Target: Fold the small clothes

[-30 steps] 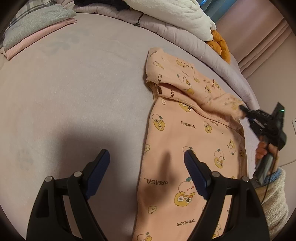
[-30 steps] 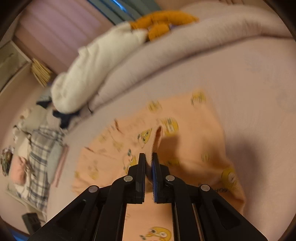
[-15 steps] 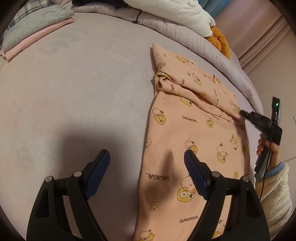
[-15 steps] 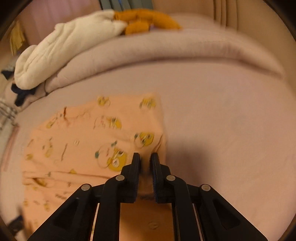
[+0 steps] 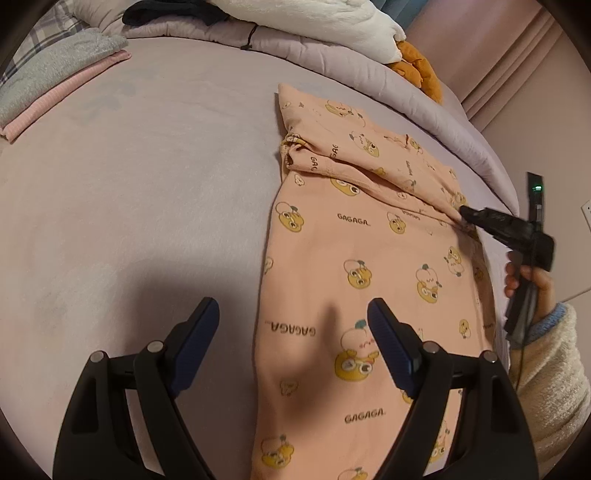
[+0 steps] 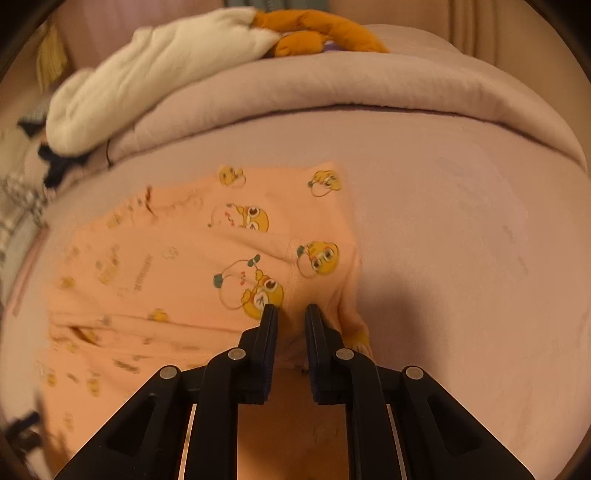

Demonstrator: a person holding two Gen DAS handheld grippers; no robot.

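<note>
Peach printed garment (image 5: 369, 280), part-folded on bed (image 5: 129, 206)
L gripper (image 5: 293, 332): fingers wide, holding nothing, hovering at garment's near left edge. R gripper (image 6: 291, 314): fingers narrow w/ small gap, fabric fold between them at garment's right edge. Beyond: rolled duvet (image 6: 332, 92), white blanket (image 5: 314, 22), orange plush (image 6: 325, 33), folded pile (image 5: 55, 81) far left.

One peach garment (image 5: 369, 280), two claws, one folded stack (image 5: 55, 85).
</note>
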